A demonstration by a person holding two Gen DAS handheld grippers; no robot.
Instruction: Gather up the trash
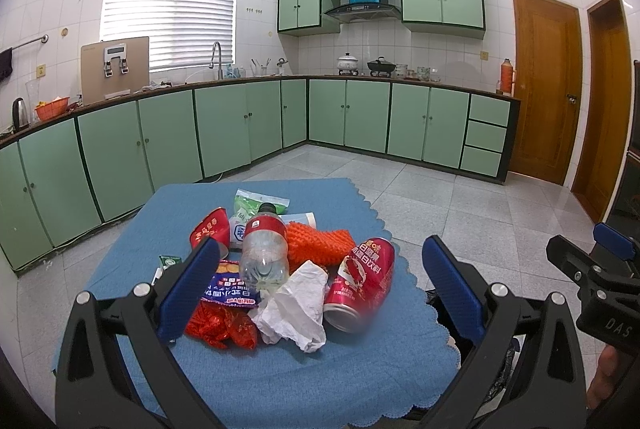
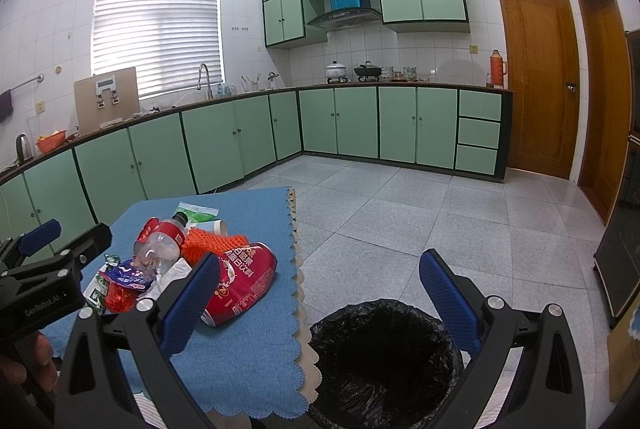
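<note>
both claws are spread wide and hold nothing, so the collecting looks to be at its very start: no piece has been lifted yet, as far as the views show. the left claw (image 1: 316, 293) hovers over the near side of the trash pile on the blue cloth (image 1: 280, 381) that covers the worktop. the pile sits together near the middle of the cloth: a clear plastic bottle (image 1: 264, 253) with a red label lying toward the camera, a red can (image 1: 360, 285) on its side just right of it, a crumpled white tissue (image 1: 296, 305) touching both, an orange knobbly pad (image 1: 320, 243) behind, and red and blue snack wrappers (image 1: 224, 305) at the left. the right claw (image 2: 316, 305) is off the worktop's right edge, over the bin (image 2: 380, 361), which is lined with a black bag and stands on the floor just beside the worktop.

the next move, i judge, is for the left claw to settle on one piece, most readily the tissue or the bottle between its fingers, press together on it, then carry it rightward to the bin. the can is round and may roll; the tissue needs a deep pinch.
</note>
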